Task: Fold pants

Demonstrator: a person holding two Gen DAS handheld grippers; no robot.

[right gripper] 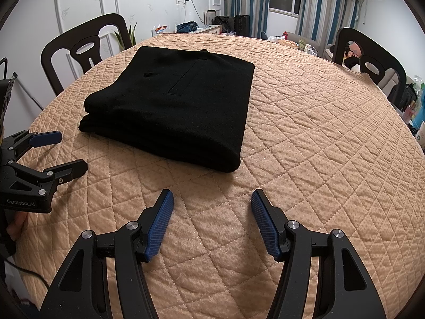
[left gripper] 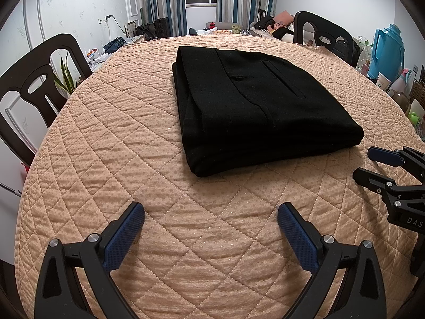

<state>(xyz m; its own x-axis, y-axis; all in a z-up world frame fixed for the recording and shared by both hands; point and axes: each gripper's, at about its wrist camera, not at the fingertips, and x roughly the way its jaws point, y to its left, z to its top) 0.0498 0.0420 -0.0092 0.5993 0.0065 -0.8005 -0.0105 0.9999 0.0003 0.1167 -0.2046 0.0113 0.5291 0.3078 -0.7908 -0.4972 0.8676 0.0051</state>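
Black pants [left gripper: 255,106] folded into a stacked rectangle, mid-table on quilted tan cover [left gripper: 119,159]; long axis runs away from the cameras, back pocket face up. Left gripper [left gripper: 211,216] jaws spread wide, holding nothing. Right gripper [right gripper: 212,202] likewise spread, nothing held, near the pants' front edge but apart

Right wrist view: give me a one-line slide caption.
Black pants lie folded on the quilted table; right gripper and left gripper both open, clear of the cloth.
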